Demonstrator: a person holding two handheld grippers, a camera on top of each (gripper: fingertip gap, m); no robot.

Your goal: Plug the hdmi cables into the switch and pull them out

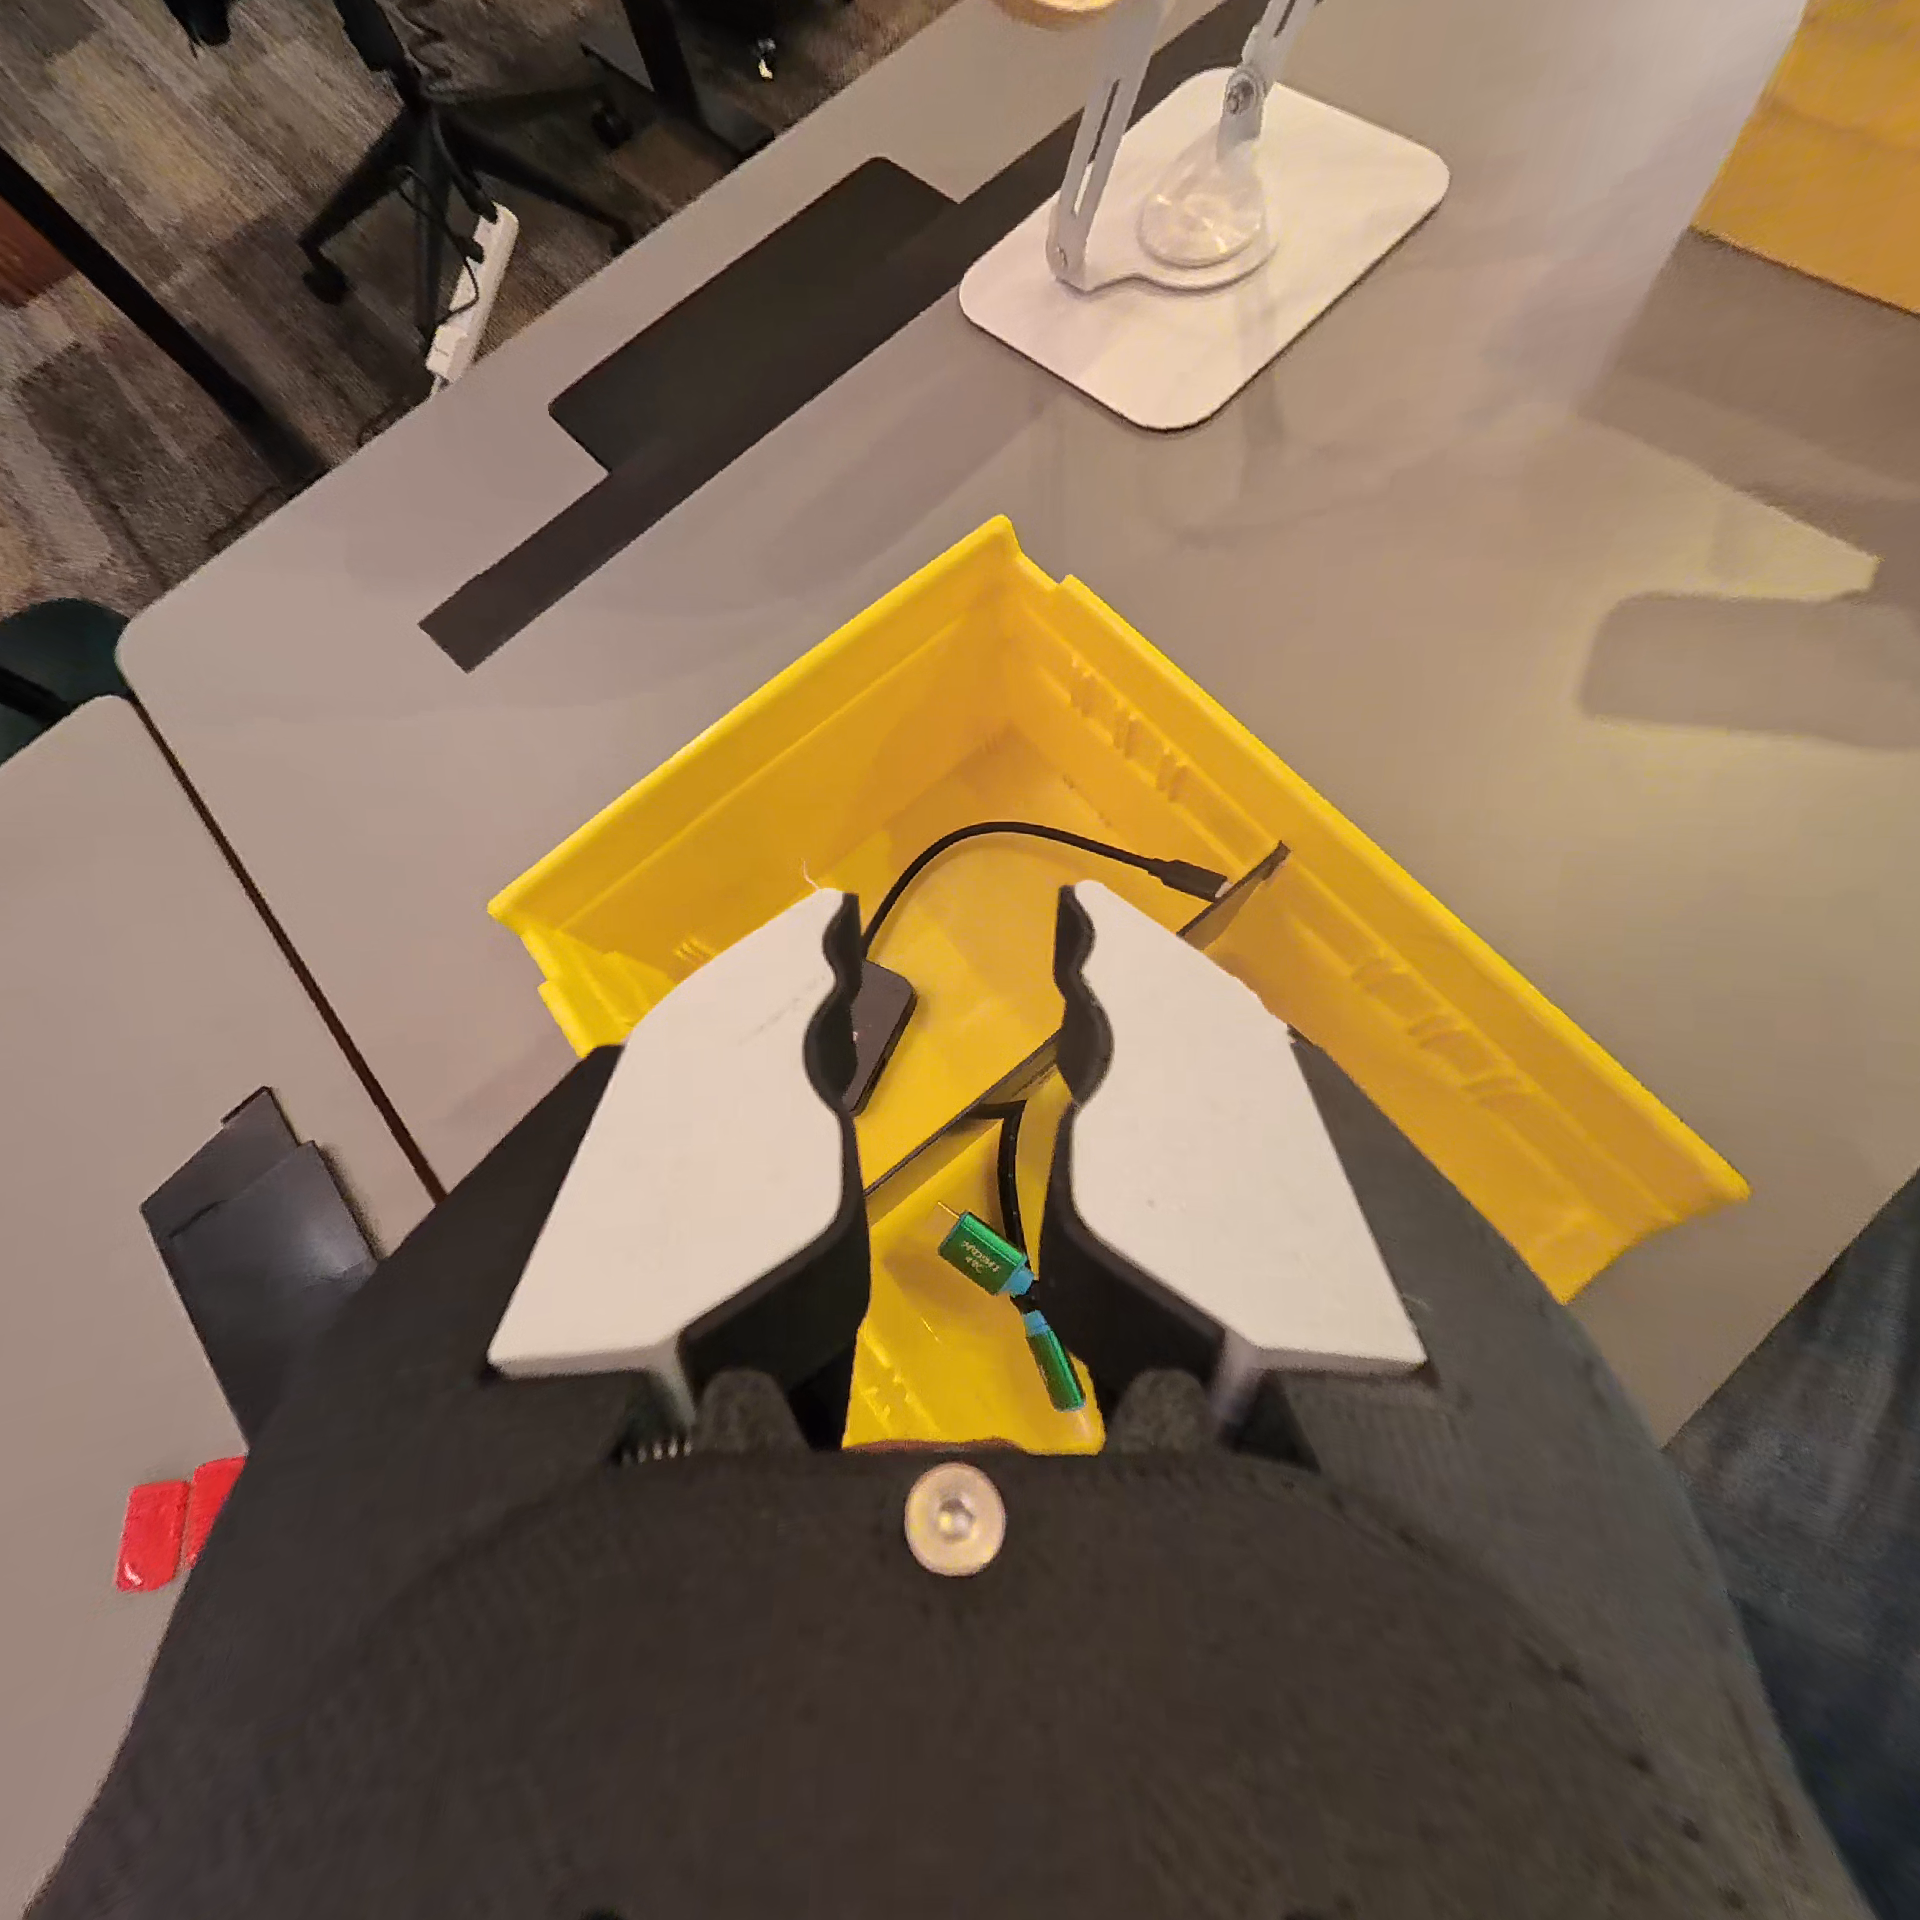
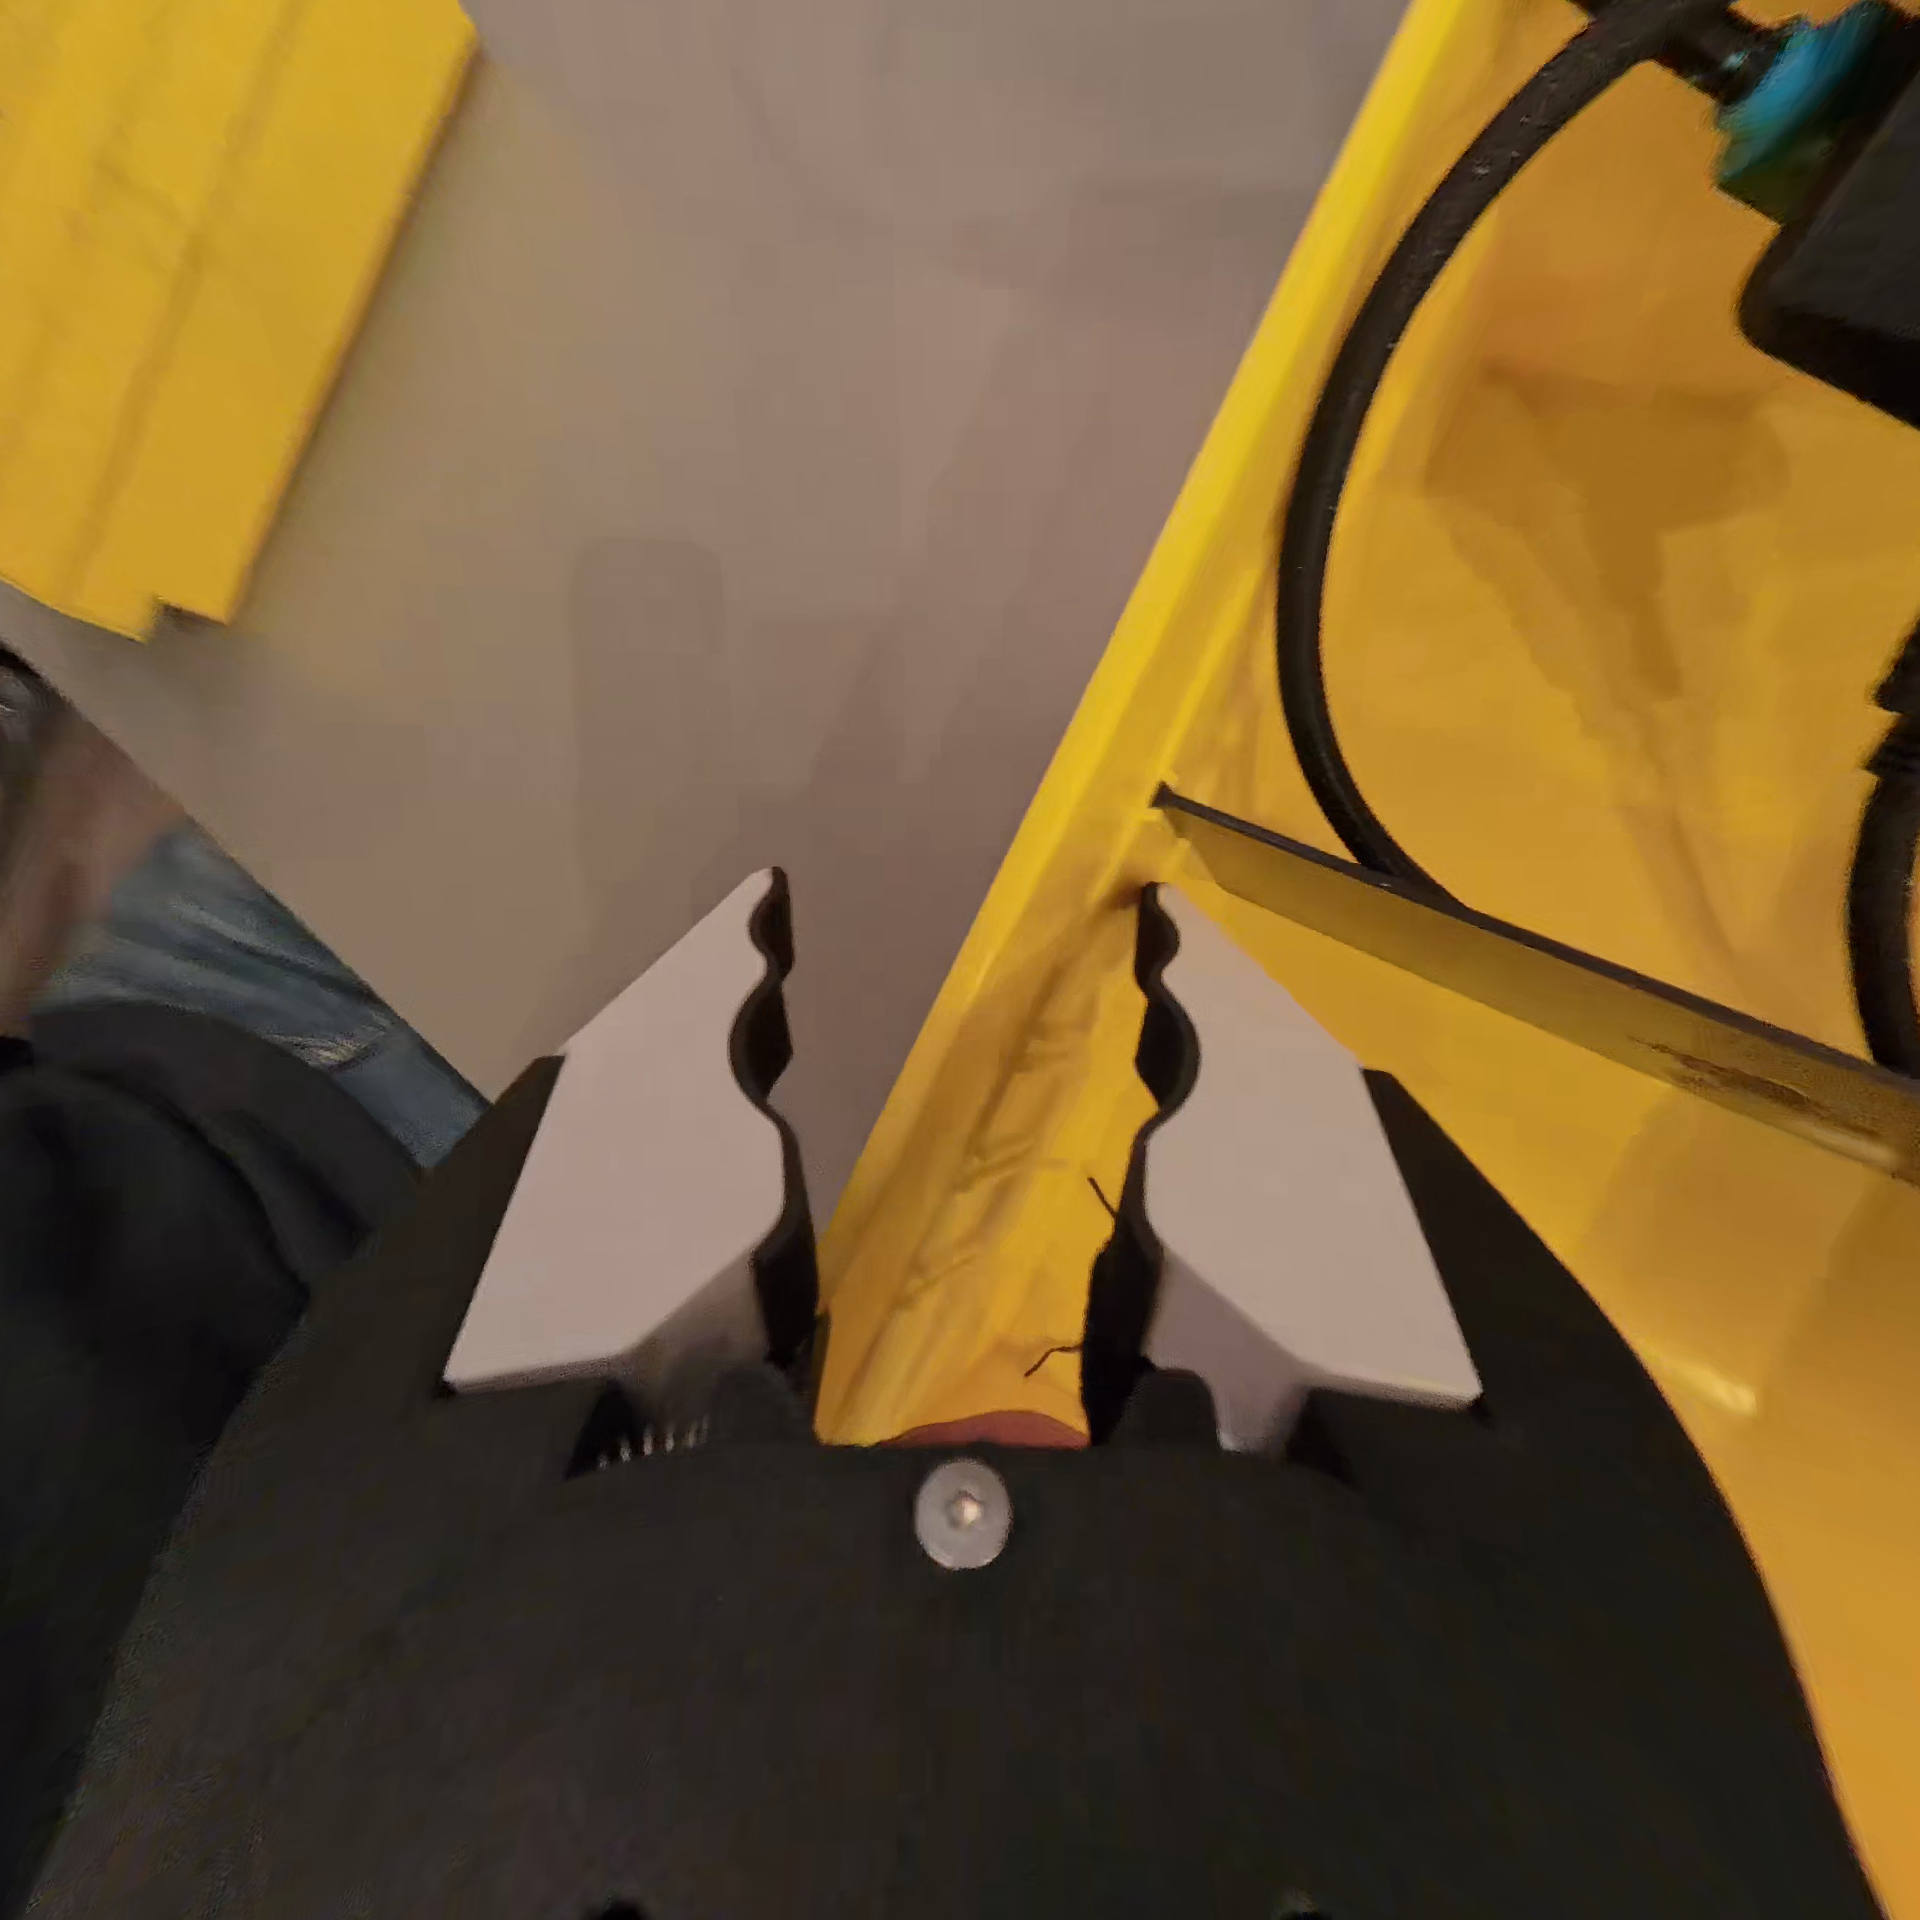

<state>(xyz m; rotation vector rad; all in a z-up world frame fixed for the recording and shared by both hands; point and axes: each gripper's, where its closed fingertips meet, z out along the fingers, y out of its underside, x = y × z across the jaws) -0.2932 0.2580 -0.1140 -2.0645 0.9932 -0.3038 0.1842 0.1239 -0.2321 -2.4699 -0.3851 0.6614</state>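
On grey table (image 1: 1351, 644): one yellow bin (image 1: 1382, 935), split by a dark divider (image 2: 1558, 977). Far compartment: black switch (image 1: 883, 1029) with thin black lead (image 1: 997, 831) curving to a small plug by the far wall. Near compartment: green cable plug (image 1: 982, 1262), unplugged, on black cable (image 2: 1320, 520); second green plug just beside it. Left gripper (image 1: 961, 904): above the bin, jaws parted, holding nothing, switch partly behind its left finger. Right gripper (image 2: 961, 894): jaws wide apart, empty, straddling the bin's side wall near the divider's end. Also: white stand base (image 1: 1205, 249), far side of table.
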